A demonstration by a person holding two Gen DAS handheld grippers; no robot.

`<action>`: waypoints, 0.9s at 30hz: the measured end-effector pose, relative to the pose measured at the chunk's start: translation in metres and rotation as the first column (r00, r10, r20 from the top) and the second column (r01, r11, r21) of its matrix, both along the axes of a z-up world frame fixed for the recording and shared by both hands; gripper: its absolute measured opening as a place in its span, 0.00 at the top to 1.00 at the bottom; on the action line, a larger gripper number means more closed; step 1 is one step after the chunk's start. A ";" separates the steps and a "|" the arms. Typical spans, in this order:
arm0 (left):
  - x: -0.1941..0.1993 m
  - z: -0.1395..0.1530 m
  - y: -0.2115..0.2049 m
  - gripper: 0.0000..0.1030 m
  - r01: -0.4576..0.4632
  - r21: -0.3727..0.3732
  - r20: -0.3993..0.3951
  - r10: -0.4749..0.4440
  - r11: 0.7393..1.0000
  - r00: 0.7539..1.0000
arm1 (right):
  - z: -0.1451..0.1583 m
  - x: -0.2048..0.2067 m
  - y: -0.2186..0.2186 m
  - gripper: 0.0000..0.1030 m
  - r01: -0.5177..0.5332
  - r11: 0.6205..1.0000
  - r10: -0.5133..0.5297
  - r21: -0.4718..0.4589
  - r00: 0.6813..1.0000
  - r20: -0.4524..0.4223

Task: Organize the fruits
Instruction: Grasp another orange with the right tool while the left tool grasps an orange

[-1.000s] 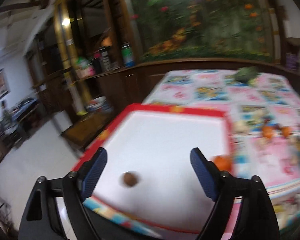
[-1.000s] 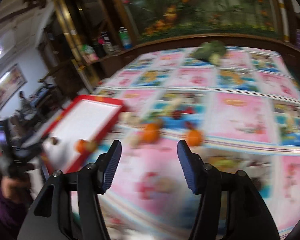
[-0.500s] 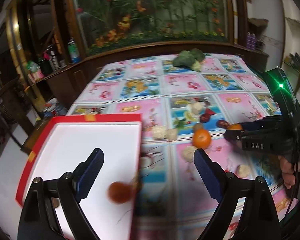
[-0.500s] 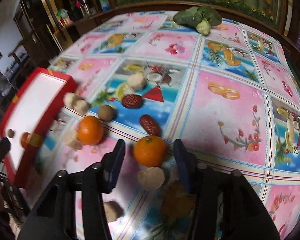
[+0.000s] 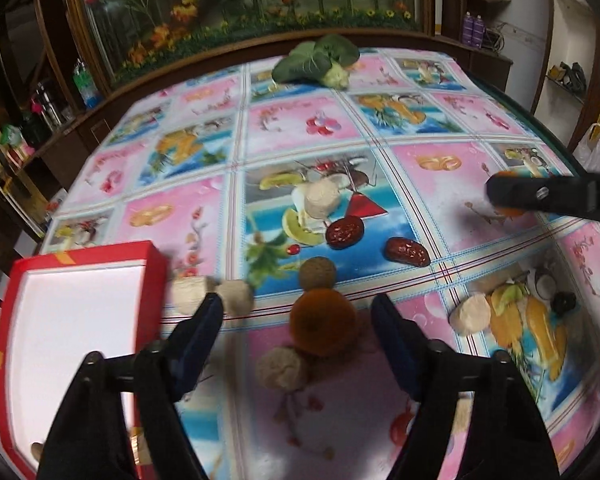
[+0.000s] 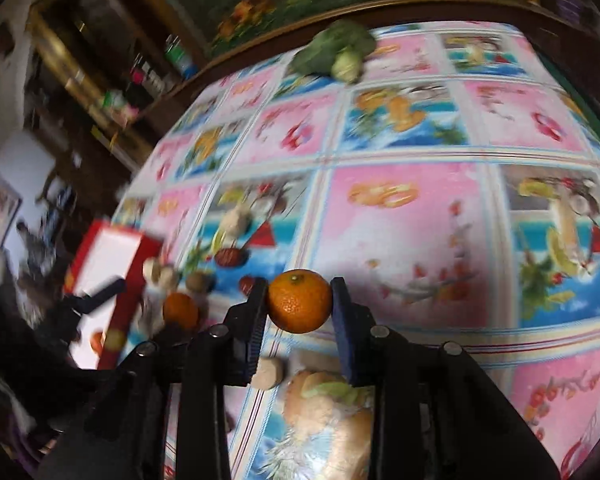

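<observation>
Fruit-print bench (image 5: pixel 308 128) fills both views. Right gripper (image 6: pixel 299 305), angled down, has just closed its fingers onto a round orange tangerine (image 6: pixel 299 300). Left gripper (image 5: pixel 298 328), closing, straddles without contact another orange tangerine (image 5: pixel 324 322) beside the red-rimmed white tray (image 5: pixel 156 264).

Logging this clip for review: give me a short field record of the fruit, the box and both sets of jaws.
right gripper: jaws have just been closing, pads now on a tangerine
left gripper: jaws have been closing, still open around a second tangerine
red box: left of the loose fruit
red dates: on the tablecloth
</observation>
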State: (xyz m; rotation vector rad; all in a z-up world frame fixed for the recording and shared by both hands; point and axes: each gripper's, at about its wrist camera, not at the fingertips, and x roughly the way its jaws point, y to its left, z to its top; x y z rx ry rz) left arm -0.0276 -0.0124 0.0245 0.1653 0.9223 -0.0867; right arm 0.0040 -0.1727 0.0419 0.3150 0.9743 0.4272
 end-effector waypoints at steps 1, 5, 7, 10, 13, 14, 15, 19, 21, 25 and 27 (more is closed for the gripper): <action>0.002 -0.002 0.000 0.32 -0.007 -0.007 -0.007 0.007 1.000 1.000 | 0.002 0.000 -0.004 0.68 0.019 1.000 -0.019 0.014 1.000 0.003; 0.003 -0.009 -0.004 0.38 -0.008 0.003 -0.007 0.008 1.000 1.000 | 0.008 0.001 -0.011 0.68 0.052 0.998 -0.052 0.043 0.999 0.014; 0.003 -0.009 -0.007 0.42 -0.004 0.014 0.000 0.004 1.000 1.000 | 0.008 0.002 -0.011 0.68 0.054 0.997 -0.054 0.048 0.998 0.011; 0.002 -0.006 -0.006 0.66 0.005 -0.015 0.010 -0.005 1.000 1.000 | 0.008 0.000 -0.009 0.68 0.042 0.998 -0.043 0.050 0.999 0.012; 0.002 -0.007 -0.006 0.67 0.008 -0.033 0.002 -0.008 0.999 1.000 | 0.008 -0.002 -0.002 0.68 0.026 0.999 -0.027 0.041 0.999 0.024; 0.001 -0.006 -0.007 0.67 0.008 -0.032 0.006 -0.008 0.999 1.000 | 0.007 -0.002 -0.001 0.68 0.022 0.999 -0.023 0.038 0.999 0.028; -0.001 -0.006 -0.005 0.67 0.001 -0.040 0.007 -0.001 0.999 1.000 | 0.007 -0.003 0.000 0.68 0.019 0.999 -0.020 0.034 0.999 0.031; -0.014 0.006 -0.002 0.67 -0.022 -0.049 0.041 0.025 0.999 0.999 | 0.007 -0.005 0.006 0.68 0.004 1.000 -0.005 0.028 0.999 0.047; -0.026 0.017 0.000 0.67 -0.037 -0.036 0.083 0.040 0.999 0.996 | 0.009 -0.008 0.008 0.68 -0.008 0.999 0.005 0.032 0.997 0.071; -0.050 0.038 0.007 0.67 -0.080 -0.033 0.166 0.085 0.996 0.982 | 0.018 -0.018 0.016 0.68 -0.051 0.997 0.044 0.049 0.989 0.141; -0.062 0.047 0.014 0.67 -0.110 -0.029 0.203 0.113 0.994 0.973 | 0.025 -0.026 0.022 0.68 -0.080 0.996 0.068 0.050 0.978 0.195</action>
